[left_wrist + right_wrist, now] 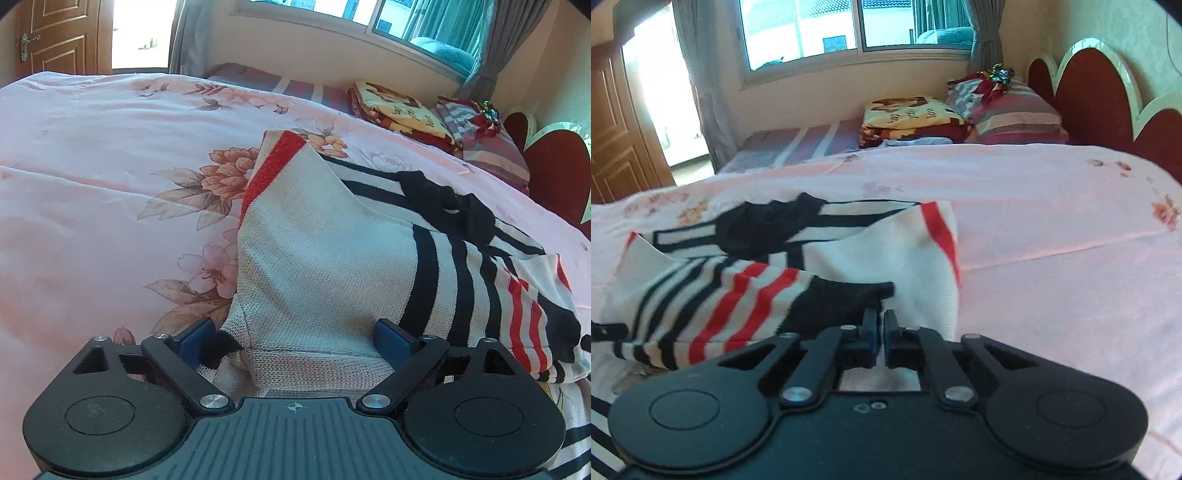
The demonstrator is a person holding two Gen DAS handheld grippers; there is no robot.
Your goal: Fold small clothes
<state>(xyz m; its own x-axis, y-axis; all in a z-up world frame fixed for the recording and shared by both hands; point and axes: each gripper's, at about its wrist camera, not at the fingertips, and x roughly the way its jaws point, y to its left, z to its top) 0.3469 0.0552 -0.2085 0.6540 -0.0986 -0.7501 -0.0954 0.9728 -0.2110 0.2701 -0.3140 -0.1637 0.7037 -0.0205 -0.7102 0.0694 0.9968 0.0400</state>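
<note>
A small knit sweater (314,258), white with black and red stripes, lies crumpled on the pink floral bedspread (92,184). Its white part with a red band rises in a peak. My left gripper (295,338) stands open, and the sweater's near white edge lies between its blue pads (195,338) without being squeezed. In the right wrist view the same sweater (775,273) lies at the left. My right gripper (880,325) is shut, its tips pinched together on the sweater's near edge, where a black cuff meets white knit.
Folded blankets (908,118) and a striped pillow (1015,118) lie at the head of the bed by the red headboard (1100,96). A window (827,29) and a wooden door (62,37) are behind. Bare bedspread (1071,258) stretches to the sweater's right.
</note>
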